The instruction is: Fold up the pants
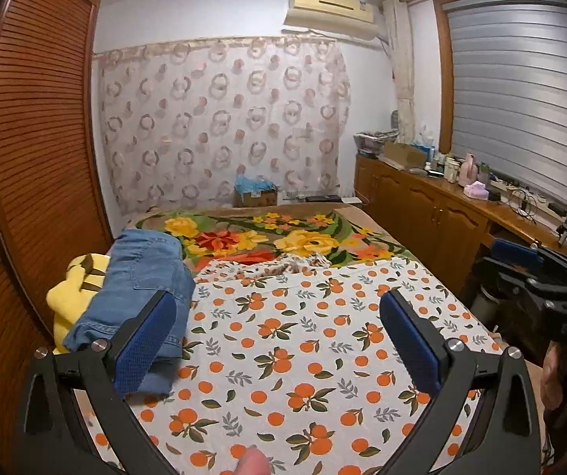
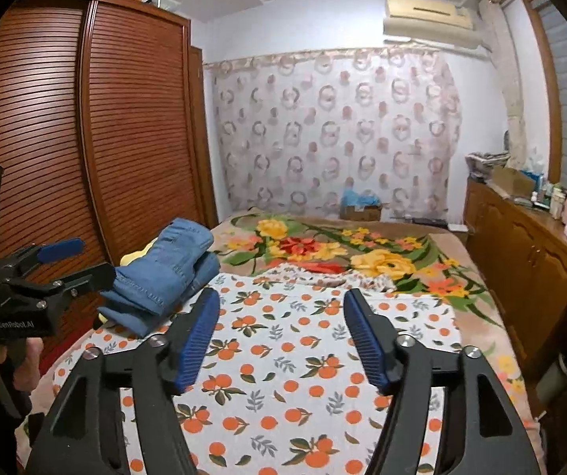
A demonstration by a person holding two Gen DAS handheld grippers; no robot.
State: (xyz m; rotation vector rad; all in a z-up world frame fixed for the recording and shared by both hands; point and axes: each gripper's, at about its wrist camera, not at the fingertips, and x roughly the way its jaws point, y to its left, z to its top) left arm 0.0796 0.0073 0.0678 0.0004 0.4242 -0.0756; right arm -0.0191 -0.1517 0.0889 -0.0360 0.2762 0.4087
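Observation:
Folded blue denim pants (image 1: 141,293) lie in a stack at the left edge of the bed, partly on a yellow garment (image 1: 71,297). My left gripper (image 1: 279,312) is open wide above the orange-print sheet (image 1: 303,356), its left pad just in front of the pants, nothing between its pads. My right gripper (image 2: 281,308) is open too, over the sheet to the right of the pants (image 2: 168,273), with nothing between its fingers. Each gripper shows at the edge of the other's view: the right gripper (image 1: 520,265) and the left gripper (image 2: 73,261).
A slatted wooden wardrobe (image 1: 34,158) stands close along the bed's left side. A floral blanket (image 1: 283,237) covers the far half of the bed. A low wooden cabinet (image 1: 441,206) with clutter runs along the right wall. A cardboard box (image 1: 255,194) sits beyond the bed.

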